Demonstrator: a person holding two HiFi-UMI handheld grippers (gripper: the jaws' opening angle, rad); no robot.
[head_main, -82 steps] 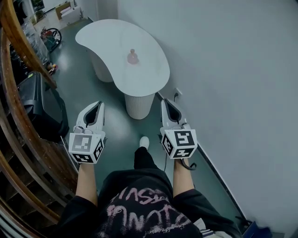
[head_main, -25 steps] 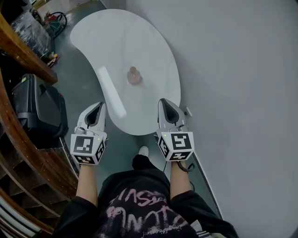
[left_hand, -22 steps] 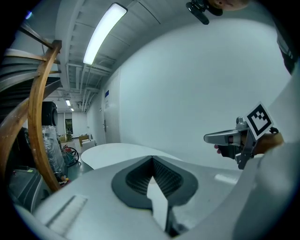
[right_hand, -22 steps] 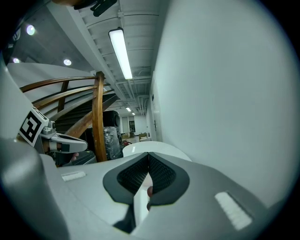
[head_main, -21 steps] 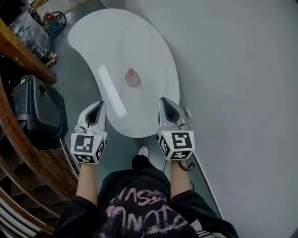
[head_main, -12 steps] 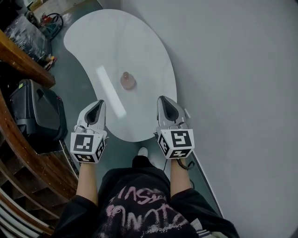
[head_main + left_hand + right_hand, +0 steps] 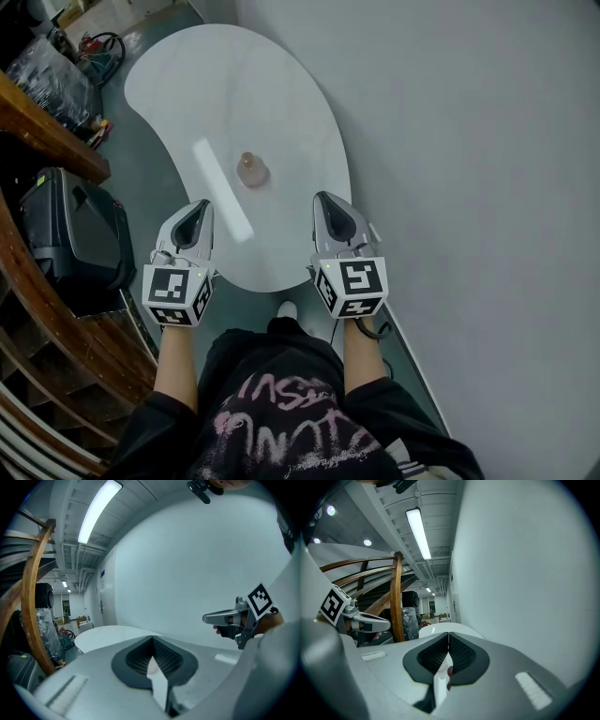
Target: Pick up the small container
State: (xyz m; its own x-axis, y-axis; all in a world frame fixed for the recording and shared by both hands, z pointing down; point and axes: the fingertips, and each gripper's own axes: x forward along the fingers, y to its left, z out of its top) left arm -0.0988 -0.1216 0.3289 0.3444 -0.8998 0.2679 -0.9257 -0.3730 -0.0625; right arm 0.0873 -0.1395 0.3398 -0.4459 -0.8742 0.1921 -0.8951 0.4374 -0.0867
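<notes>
facing: a white kidney-shaped table (image 7: 281, 94) against a grey wall (image 7: 469, 141), seen from above, with the person standing at its near end.
container: a small pinkish container (image 7: 250, 170) stands alone on the table, near the middle of the near lobe and clear of every edge.
its axis: it looks upright, a wider body with a narrower top, so the long axis runs vertically; finer detail is too small to tell.
left gripper: the left gripper (image 7: 199, 210) is held level over the table's near left edge, its jaws pressed together with nothing between them in the left gripper view (image 7: 152, 640).
right gripper: the right gripper (image 7: 328, 202) is over the near right edge, close to the wall, its jaws likewise pressed together and empty in the right gripper view (image 7: 448, 637).
key relation: the container lies ahead of both tools, between their two lines of aim, and apart from both; it sits somewhat closer to the left one, which would need to go forward and a little to the right.
task stage: judged as approach, with nothing grasped yet.
next need: whichever tool goes in must spread its jaws first, then come in level on either side of the body.
risk: a closed tip pushed forward would likely topple so small an upright thing.
surroundings: a black case (image 7: 75, 234) and a wooden railing (image 7: 42, 127) lie on the floor side to the left.
</notes>
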